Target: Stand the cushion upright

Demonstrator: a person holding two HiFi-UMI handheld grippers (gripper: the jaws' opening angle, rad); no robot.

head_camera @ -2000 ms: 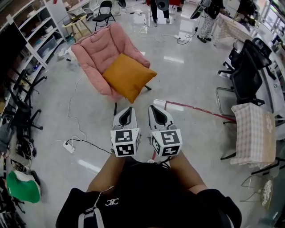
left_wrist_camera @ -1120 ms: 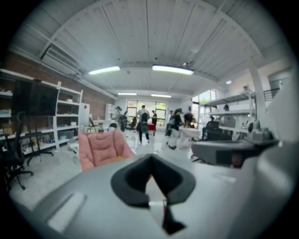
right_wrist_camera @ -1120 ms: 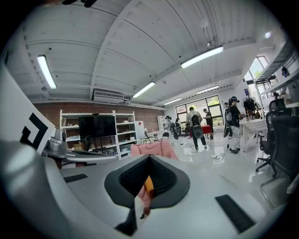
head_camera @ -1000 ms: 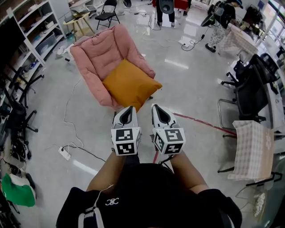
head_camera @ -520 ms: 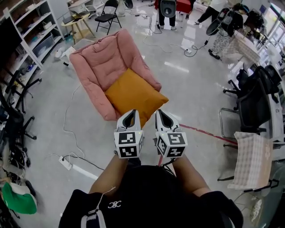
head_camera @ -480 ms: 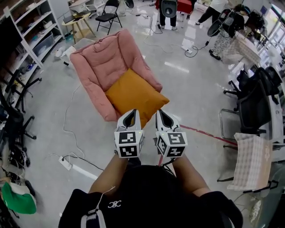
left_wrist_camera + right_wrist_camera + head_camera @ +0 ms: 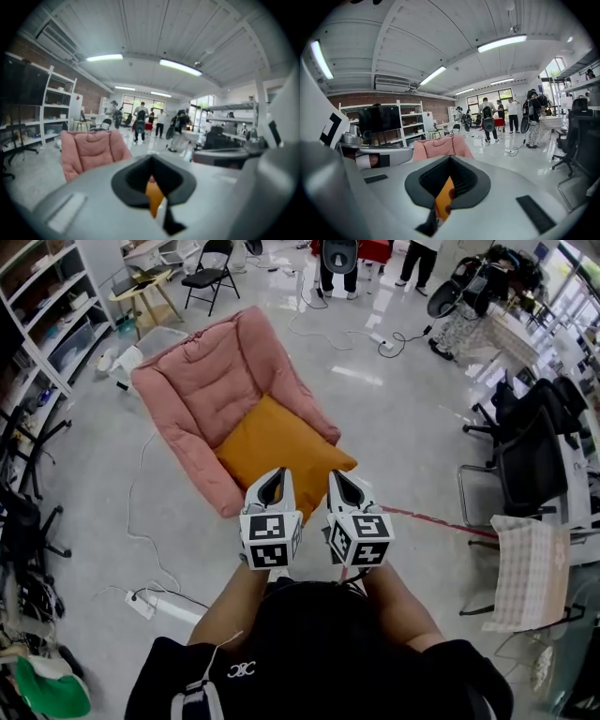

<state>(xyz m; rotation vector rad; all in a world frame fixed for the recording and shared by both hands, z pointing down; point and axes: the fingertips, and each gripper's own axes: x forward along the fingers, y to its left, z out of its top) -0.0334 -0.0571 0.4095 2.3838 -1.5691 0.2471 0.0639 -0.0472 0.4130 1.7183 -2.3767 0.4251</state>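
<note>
Left tool (image 7: pixel 277 472): smooth white shell with dark pads (image 7: pixel 265 491) inside; tips pressed together, nothing pinched; black-and-white marker cube (image 7: pixel 270 540) at the rear.
Right tool (image 7: pixel 335 473): same build, likewise pressed together and empty; just beside the left one, both pointing away from the person and slightly down.
Opening behind the tips: dark, shaped like a rounded diamond in both gripper views; a sliver of orange visible through it.
Cushion (image 7: pixel 281 440): square, plump, matte mustard-orange fabric; lying flat on the chair seat, not upright; one corner toward the tools, right corner past the seat's edge.
Tools to cushion: tips at the near edge in the head view; contact impossible to judge.
Chair (image 7: pixel 211 381): pink, thickly padded, quilted in soft ribs, low arms curling round the seat.
Floor (image 7: pixel 403 427): grey, glossy, mirroring the ceiling lights.
Tape (image 7: pixel 441 521): thin red line on the floor, right of the tools.
Cable (image 7: pixel 141 512): thin, trailing left of the chair toward a white power strip (image 7: pixel 141 604).
Shelves (image 7: pixel 42 306): white, open, along the left wall.
Office chairs (image 7: pixel 525 451): black, high-backed, at the right.
Cloth (image 7: pixel 530 568): beige check, draped over a frame near the right edge.
People (image 7: pixel 337 254): several standing at the far end of the room.
</note>
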